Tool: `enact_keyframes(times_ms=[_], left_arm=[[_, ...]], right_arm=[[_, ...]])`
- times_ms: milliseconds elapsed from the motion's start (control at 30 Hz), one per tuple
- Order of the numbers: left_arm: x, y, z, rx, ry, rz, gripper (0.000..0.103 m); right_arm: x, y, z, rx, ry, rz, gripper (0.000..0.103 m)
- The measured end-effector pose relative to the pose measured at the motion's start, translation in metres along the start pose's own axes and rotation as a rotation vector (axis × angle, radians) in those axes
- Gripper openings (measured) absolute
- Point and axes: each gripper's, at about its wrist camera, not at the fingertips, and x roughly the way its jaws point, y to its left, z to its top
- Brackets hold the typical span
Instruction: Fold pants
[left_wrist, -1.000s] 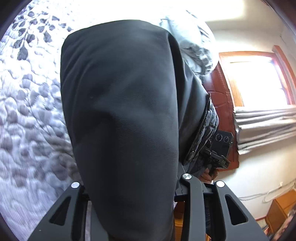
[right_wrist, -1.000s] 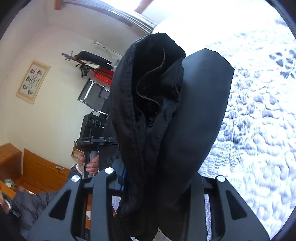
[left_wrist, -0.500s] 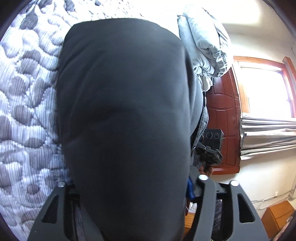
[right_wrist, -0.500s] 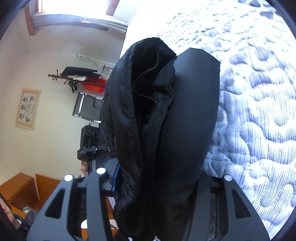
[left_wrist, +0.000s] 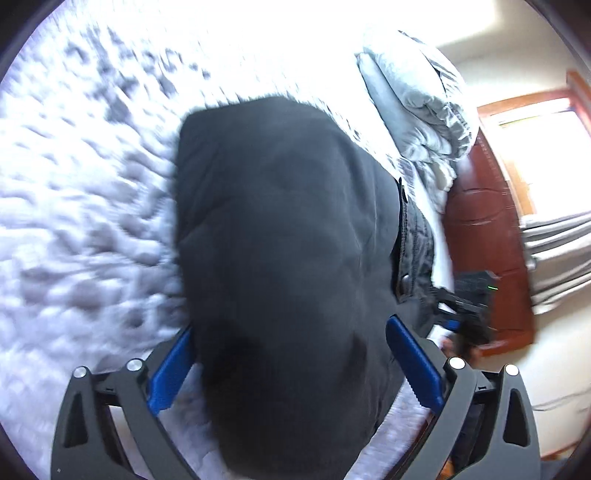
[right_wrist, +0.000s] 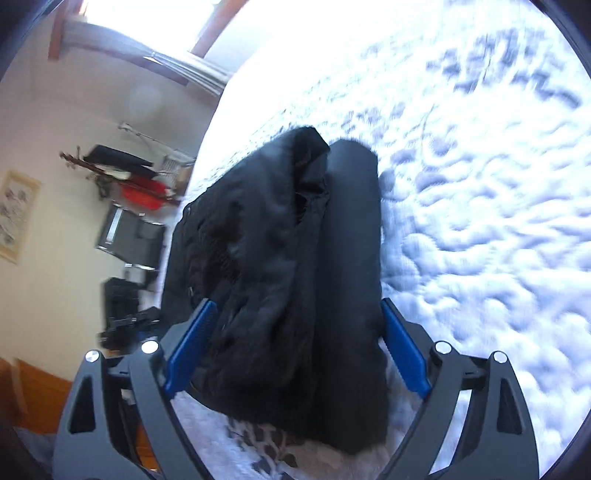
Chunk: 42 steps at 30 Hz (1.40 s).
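Observation:
The black pants (left_wrist: 288, 240) lie folded in a thick bundle on the quilted bed (left_wrist: 81, 206). My left gripper (left_wrist: 291, 369) is open, its blue pads (left_wrist: 170, 373) spread on either side of one end of the bundle. In the right wrist view the pants (right_wrist: 291, 277) show stacked layers, with the waistband end on the left. My right gripper (right_wrist: 295, 350) is open too, its blue pads (right_wrist: 404, 350) standing apart from the cloth on both sides. The other gripper (left_wrist: 472, 299) shows at the far end of the bundle.
The white and grey quilt (right_wrist: 480, 184) covers the bed. A folded grey duvet (left_wrist: 413, 96) lies at the bed's head by a red-brown headboard (left_wrist: 484, 236). A window (left_wrist: 535, 147), a cream wall, a coat rack (right_wrist: 122, 173) and a chair (right_wrist: 129, 236) are beyond.
Both grippers were shut on the lifted pants; now both have opened wide. The bundle has come down onto the bed and lies released between the fingers.

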Motion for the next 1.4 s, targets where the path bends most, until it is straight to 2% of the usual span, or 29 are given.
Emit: enact_keyframes(times_ms=[67, 167, 367, 467, 567, 667, 733, 867, 1000, 1133, 1400], left_arm=[[-0.011, -0.014, -0.011, 0.047, -0.053, 0.085, 0.099], [-0.022, -0.037, -0.025, 0.109, -0.118, 0.170, 0.099], [-0.033, -0.068, -0.050, 0.148, -0.153, 0.268, 0.099], [-0.039, -0.084, -0.059, 0.179, -0.149, 0.278, 0.099], [-0.050, -0.095, -0.069, 0.189, -0.179, 0.296, 0.099], [-0.058, -0.107, -0.076, 0.205, -0.204, 0.374, 0.099], [-0.064, -0.116, -0.081, 0.224, -0.221, 0.403, 0.099], [-0.072, -0.131, -0.088, 0.260, -0.244, 0.434, 0.099], [-0.084, -0.142, -0.099, 0.259, -0.273, 0.432, 0.099], [-0.092, -0.150, -0.109, 0.270, -0.290, 0.431, 0.099], [-0.096, -0.153, -0.121, 0.254, -0.275, 0.447, 0.099]], right_arm=[[-0.013, 0.014, -0.013, -0.028, -0.042, -0.074, 0.091], [-0.027, 0.030, -0.029, -0.038, -0.102, -0.123, 0.093], [-0.049, 0.062, -0.054, -0.041, -0.182, -0.277, 0.094], [-0.059, 0.080, -0.061, -0.073, -0.219, -0.363, 0.094], [-0.067, 0.099, -0.065, -0.099, -0.239, -0.445, 0.094], [-0.076, 0.114, -0.072, -0.109, -0.251, -0.465, 0.094], [-0.079, 0.125, -0.076, -0.119, -0.260, -0.511, 0.094], [-0.084, 0.147, -0.083, -0.158, -0.274, -0.580, 0.094], [-0.091, 0.168, -0.091, -0.172, -0.287, -0.614, 0.094], [-0.092, 0.185, -0.100, -0.187, -0.285, -0.684, 0.095], [-0.086, 0.200, -0.111, -0.216, -0.257, -0.652, 0.096]])
